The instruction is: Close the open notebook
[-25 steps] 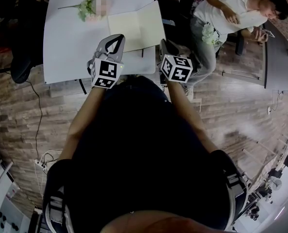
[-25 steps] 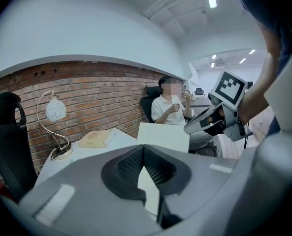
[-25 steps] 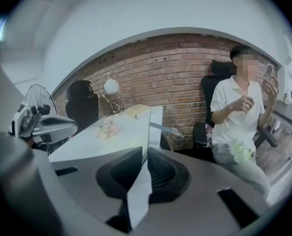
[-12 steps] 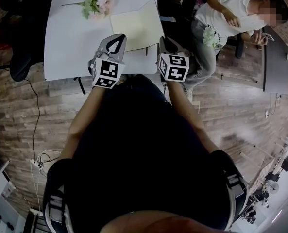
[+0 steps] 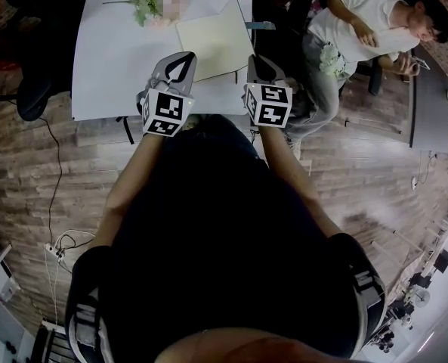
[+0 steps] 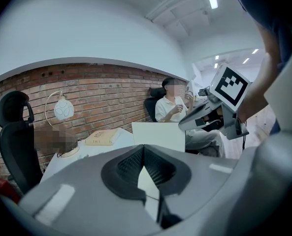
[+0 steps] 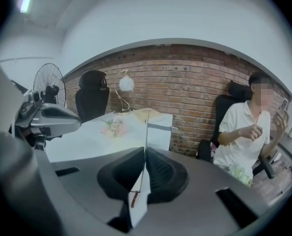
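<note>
right tongs (image 7: pixel 145 154): clenched on the right cover (image 6: pixel 158 135) of the notebook (image 5: pixel 208 48). Jaws have just been closing, and the thin sheet sits edge-on between the pads. The grip is at the cover's near edge. The cover stands roughly upright and rises away from the tips.

left tongs (image 6: pixel 144 149): jaws together, tips meeting. White shows through the gap behind the tips; can't tell if a page is nipped there. The tips sit at the notebook's near-left corner, over the left page, which lies flat.

Notebook: half open, directly ahead of both tongs and between them, at the near edge of the white table (image 5: pixel 110 59). The raised cover is on the right-tongs side, the flat page on the left-tongs side.

Further out:
- flowers (image 5: pixel 149 7) lie on the table ahead of the left tongs, past the notebook's far-left corner and apart from it
- a tan flat item (image 6: pixel 102 136) and a globe lamp (image 7: pixel 126 84) are at the table's far end
- a black office chair (image 7: pixel 92 100) and a brick wall (image 7: pixel 185 92) are beyond the table
- a fan (image 7: pixel 47 85) stands out past the left tongs
- a seated person (image 5: pixel 344 29) in a white shirt is off the table, to the right of the right tongs and well apart
</note>
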